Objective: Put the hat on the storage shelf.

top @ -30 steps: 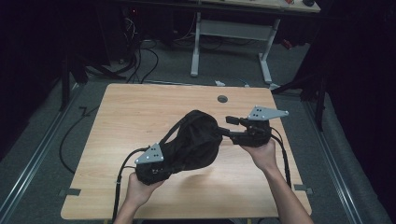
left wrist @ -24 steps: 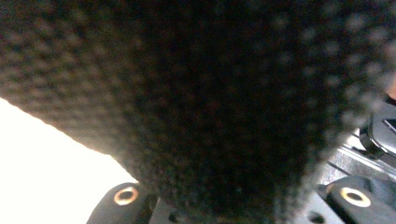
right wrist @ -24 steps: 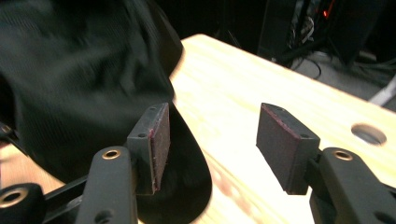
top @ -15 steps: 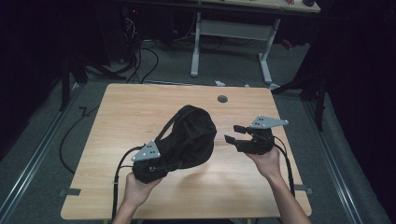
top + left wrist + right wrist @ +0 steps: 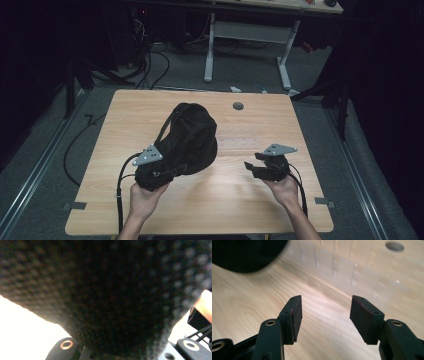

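Note:
A black mesh-fabric bag [image 5: 192,137] lies on the wooden table [image 5: 240,205], left of centre. My left gripper [image 5: 159,172] is at the bag's near end, shut on a fold of it. That same fabric [image 5: 112,290] covers the jaws in the left gripper view. My right gripper [image 5: 251,168] hangs low over bare wood to the right of the bag, well apart from it. Its jaws [image 5: 325,312] stand open with nothing between the pads. An edge of the bag [image 5: 244,255] shows at the top left of the right gripper view.
A grey round plug [image 5: 238,106] sits in the table near its far edge, and again [image 5: 394,246] ahead of the right jaws. A white desk frame [image 5: 247,35] and cables [image 5: 150,60] stand on the floor beyond the table.
My right gripper has drawn away from the bag's right side, moving right and down toward the tabletop. The bag has sunk and settled leftward. My left hand has stayed in place.

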`<state>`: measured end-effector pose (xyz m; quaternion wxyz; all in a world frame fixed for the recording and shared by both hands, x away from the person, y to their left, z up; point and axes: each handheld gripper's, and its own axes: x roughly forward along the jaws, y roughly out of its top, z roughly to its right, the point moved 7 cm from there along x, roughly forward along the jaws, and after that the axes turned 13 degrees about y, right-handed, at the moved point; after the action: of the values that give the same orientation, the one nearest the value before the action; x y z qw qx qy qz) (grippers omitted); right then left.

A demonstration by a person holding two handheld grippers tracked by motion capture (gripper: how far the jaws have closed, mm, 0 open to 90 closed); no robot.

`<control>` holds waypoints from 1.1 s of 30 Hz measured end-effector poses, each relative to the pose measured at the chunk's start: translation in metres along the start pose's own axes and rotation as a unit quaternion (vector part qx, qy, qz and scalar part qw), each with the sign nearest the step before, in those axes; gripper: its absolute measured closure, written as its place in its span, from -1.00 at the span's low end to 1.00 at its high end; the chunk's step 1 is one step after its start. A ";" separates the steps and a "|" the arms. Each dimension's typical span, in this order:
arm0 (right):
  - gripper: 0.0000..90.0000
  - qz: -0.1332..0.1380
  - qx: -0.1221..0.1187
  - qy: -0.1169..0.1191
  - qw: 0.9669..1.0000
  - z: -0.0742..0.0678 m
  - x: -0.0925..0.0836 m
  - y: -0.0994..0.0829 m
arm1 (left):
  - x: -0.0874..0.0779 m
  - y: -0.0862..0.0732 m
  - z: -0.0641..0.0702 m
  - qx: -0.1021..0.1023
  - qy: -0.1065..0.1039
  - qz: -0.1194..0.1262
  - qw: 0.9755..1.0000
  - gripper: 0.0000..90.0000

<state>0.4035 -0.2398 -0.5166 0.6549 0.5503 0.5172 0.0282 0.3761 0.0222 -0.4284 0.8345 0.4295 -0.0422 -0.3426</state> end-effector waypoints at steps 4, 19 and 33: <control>-0.04 -0.012 0.011 -0.011 1.000 0.005 0.006 -0.016 | 0.000 0.005 0.000 -0.002 0.006 0.008 1.000 0.95; -0.04 -0.029 0.037 -0.040 0.998 0.017 0.021 -0.055 | 0.006 0.032 0.000 -0.020 0.040 0.031 0.999 0.94; -0.07 -0.007 0.040 -0.050 0.998 0.018 0.025 -0.057 | 0.016 0.055 -0.006 -0.025 0.067 0.036 0.997 0.95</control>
<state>0.3972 -0.2593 -0.5786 0.6572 0.5732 0.4888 -0.0251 0.4202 0.0382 -0.3953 0.8577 0.4287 0.0071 -0.2836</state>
